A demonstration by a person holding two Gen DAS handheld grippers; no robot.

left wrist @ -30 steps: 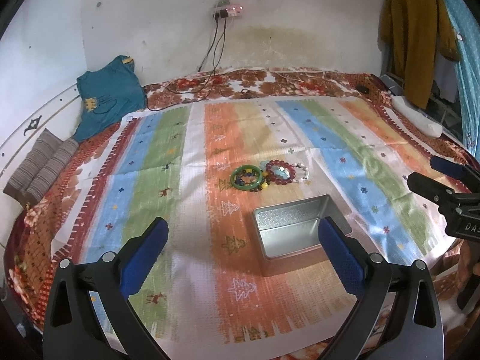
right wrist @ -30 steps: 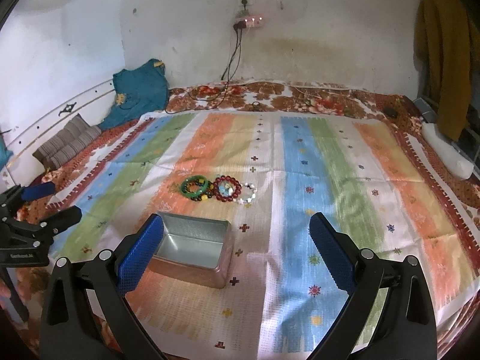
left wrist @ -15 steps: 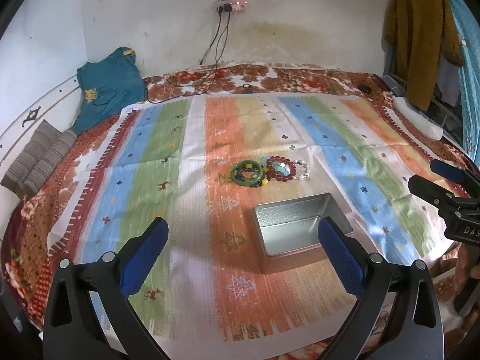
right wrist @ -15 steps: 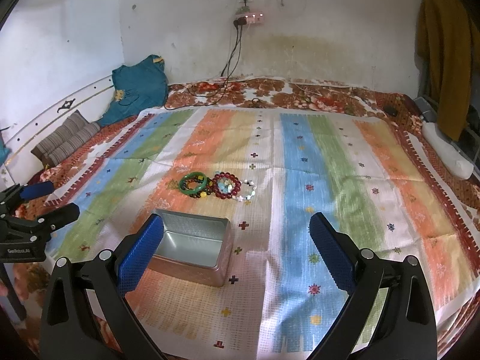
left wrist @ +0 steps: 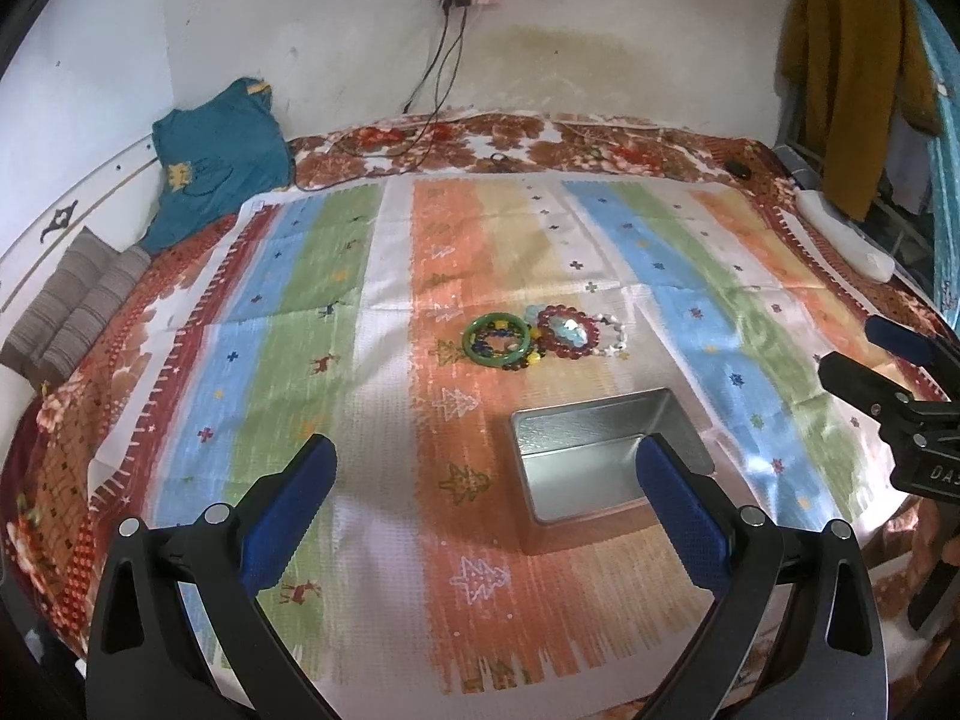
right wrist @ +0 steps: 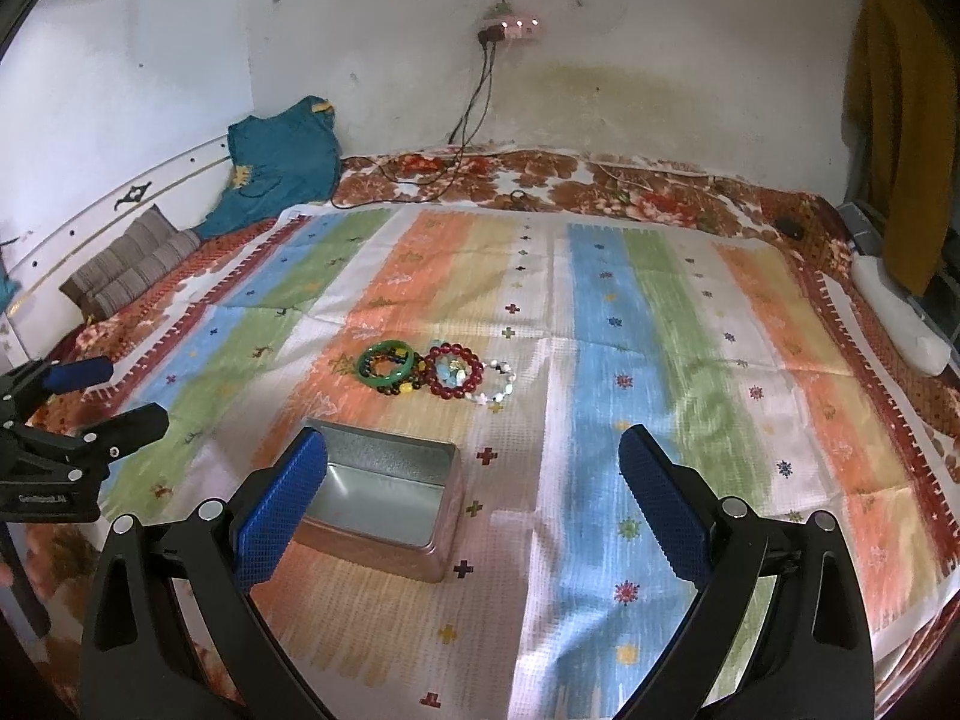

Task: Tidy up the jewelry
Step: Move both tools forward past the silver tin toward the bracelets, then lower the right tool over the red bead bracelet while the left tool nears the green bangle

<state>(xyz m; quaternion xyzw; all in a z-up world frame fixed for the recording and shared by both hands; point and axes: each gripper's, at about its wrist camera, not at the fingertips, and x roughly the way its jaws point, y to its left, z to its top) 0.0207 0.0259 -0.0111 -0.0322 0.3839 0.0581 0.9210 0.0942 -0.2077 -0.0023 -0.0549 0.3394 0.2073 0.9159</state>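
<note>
A cluster of bracelets lies on the striped cloth: a green bangle [left wrist: 497, 341] [right wrist: 387, 363], a dark red bead bracelet [left wrist: 567, 331] [right wrist: 454, 371] and a white bead bracelet [left wrist: 612, 336] [right wrist: 498, 383], touching one another. An open, empty metal tin [left wrist: 594, 459] [right wrist: 384, 483] sits nearer to me than the bracelets. My left gripper [left wrist: 486, 501] is open and empty, held above the cloth short of the tin; it also shows in the right wrist view [right wrist: 90, 399]. My right gripper [right wrist: 474, 492] is open and empty, to the right of the tin; it also shows in the left wrist view [left wrist: 882, 354].
The striped cloth [left wrist: 300, 360] covers a floral bedspread [left wrist: 540, 144]. A teal shirt [left wrist: 216, 156] and folded grey cloth [left wrist: 78, 300] lie at the far left. Cables [left wrist: 444, 60] hang from a wall socket. Clothes [left wrist: 852, 66] hang at the right, above a white bundle [left wrist: 840, 234].
Both views have shifted slightly: the bracelets and tin sit a little lower and closer in frame. Both grippers stay open and empty.
</note>
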